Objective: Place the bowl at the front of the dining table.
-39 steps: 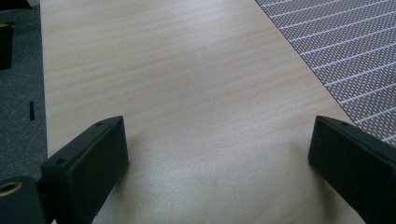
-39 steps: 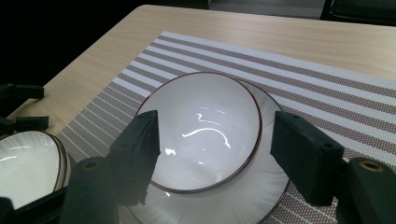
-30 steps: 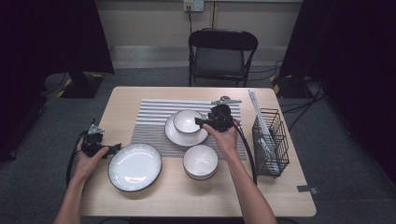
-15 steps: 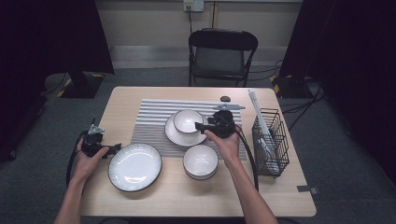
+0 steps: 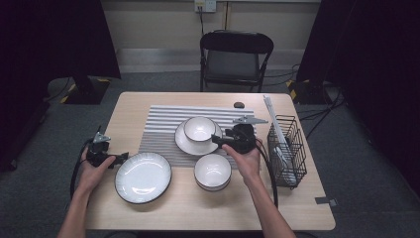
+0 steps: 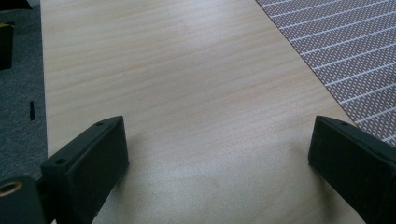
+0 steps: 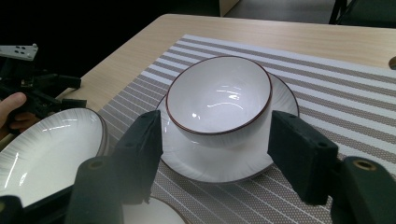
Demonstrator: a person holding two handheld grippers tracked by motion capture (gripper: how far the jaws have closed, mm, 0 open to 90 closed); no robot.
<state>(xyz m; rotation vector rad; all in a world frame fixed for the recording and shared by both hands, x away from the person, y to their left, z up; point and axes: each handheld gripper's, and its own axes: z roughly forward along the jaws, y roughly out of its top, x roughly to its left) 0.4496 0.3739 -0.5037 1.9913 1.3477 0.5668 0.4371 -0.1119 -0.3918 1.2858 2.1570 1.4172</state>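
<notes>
Two white dark-rimmed bowls (image 5: 199,128) and two white plates (image 5: 143,177) sit on the pale wooden table (image 5: 208,213). The right gripper (image 5: 216,140), jaws wide open, faces the bowl on the striped mat (image 5: 163,130). The left gripper (image 6: 219,154), also open and empty, rests near the table's left edge.

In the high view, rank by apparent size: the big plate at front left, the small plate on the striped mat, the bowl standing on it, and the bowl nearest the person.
1. big plate
2. small plate
3. Bowl on it and near bowl: look alike, unranked.
</notes>
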